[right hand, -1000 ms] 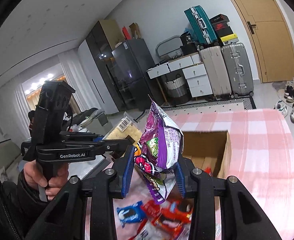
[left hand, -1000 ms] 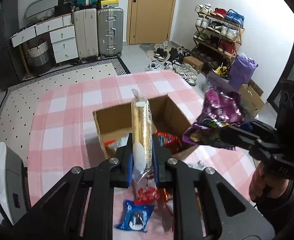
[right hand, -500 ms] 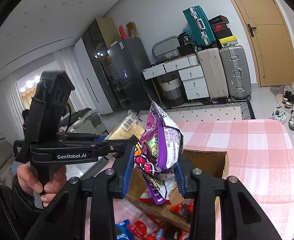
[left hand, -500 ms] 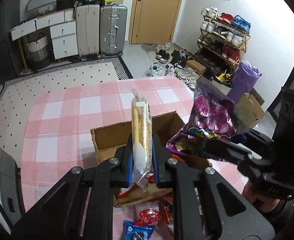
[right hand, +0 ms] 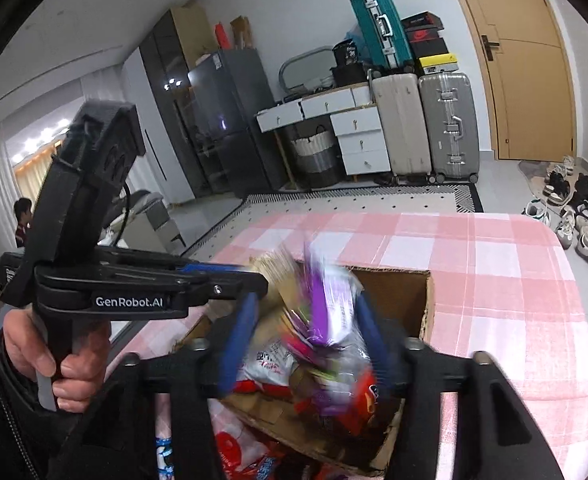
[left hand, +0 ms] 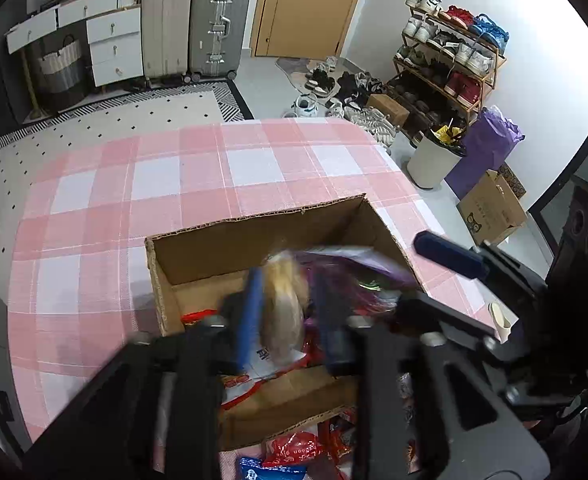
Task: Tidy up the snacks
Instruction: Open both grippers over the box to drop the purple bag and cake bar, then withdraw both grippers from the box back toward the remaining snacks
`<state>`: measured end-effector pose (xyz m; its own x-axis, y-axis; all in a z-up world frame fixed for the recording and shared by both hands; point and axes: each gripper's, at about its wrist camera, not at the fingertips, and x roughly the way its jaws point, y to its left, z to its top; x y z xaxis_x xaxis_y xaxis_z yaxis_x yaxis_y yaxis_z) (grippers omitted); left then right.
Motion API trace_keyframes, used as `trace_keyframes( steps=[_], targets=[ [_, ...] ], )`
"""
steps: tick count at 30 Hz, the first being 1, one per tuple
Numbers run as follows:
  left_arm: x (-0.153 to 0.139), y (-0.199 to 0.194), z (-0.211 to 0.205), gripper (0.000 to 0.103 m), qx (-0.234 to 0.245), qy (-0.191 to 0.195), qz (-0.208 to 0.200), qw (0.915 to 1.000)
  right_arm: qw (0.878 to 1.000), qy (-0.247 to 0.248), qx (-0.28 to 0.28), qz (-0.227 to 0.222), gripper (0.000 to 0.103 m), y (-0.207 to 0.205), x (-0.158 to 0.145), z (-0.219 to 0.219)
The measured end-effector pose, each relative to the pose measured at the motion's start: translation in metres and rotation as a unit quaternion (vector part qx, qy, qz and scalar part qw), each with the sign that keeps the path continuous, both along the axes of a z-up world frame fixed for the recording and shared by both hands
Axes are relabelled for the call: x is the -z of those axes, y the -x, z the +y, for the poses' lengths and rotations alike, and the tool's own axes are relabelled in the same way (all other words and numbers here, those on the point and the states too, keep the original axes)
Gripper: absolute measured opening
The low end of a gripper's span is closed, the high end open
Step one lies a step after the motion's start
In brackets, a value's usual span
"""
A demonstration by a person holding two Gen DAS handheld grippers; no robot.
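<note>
- The cardboard box (left hand: 254, 240) sits toward the near right part of the pink checked tabletop (left hand: 134, 184), already holding red and white packets, and both snacks hang right over its opening.
- Left gripper (left hand: 284, 312): fingers spread, the pale biscuit pack (left hand: 284, 304) blurred between them. It looks let go, though the blur keeps me from being sure.
- Right gripper (right hand: 305, 340): blue pads wide, the purple snack bag (right hand: 321, 308) streaking down between them, apparently released.
- To do this well: let go only when well inside the walls, so neither pack catches the rim, then lift straight up clear of each other.
- Half a second back both packs stood upright, pinched tight above the box; now both grippers have dipped lower, the fingers have parted and the packs are tipping in.
- More wrappers (left hand: 290, 452) wait at the near edge.
</note>
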<state>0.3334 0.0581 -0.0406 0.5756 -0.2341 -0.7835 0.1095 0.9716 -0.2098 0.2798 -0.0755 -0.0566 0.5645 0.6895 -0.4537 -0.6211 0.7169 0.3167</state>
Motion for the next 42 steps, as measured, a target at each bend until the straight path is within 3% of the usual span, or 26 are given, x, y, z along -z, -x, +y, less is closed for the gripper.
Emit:
trace_keyframes(
  steps=[1,3,13,20,27,35,37,39,42],
  targets=[
    [0.001,0.0,0.001,0.049,-0.002,0.0,-0.003,1.0,1.0,0.0,0.001,-0.002,0.071,-0.001,0.0,0.0],
    [0.0,0.001,0.003,0.061,-0.008,0.002,-0.011,0.9999,1.0,-0.008,-0.002,-0.005,0.072,-0.002,-0.002,-0.003],
    [-0.015,0.031,-0.004,0.062,-0.013,-0.013,-0.03,0.9994,0.999,-0.03,0.01,-0.023,0.075,0.016,-0.018,-0.017],
    [-0.033,0.064,-0.011,0.077,-0.014,-0.023,-0.049,0.9984,0.998,-0.037,0.006,-0.047,0.084,0.041,-0.031,-0.023],
    [-0.052,0.104,-0.017,0.082,-0.02,-0.031,-0.068,0.997,0.997,-0.05,-0.006,-0.061,0.087,0.075,-0.042,-0.028],
    [-0.065,0.156,-0.02,0.085,-0.042,-0.045,-0.084,0.9946,0.994,-0.067,0.013,-0.082,0.099,0.123,-0.049,-0.044],
    [-0.068,0.176,-0.02,0.089,-0.048,-0.041,-0.096,0.9934,0.993,-0.077,0.014,-0.087,0.1,0.135,-0.05,-0.05],
    [-0.071,0.19,-0.022,0.1,-0.051,-0.044,-0.104,0.9923,0.993,-0.08,0.018,-0.087,0.102,0.147,-0.05,-0.055],
    [-0.074,0.213,-0.022,0.102,-0.056,-0.045,-0.119,0.9903,0.992,-0.087,0.02,-0.084,0.102,0.164,-0.047,-0.062]
  ],
)
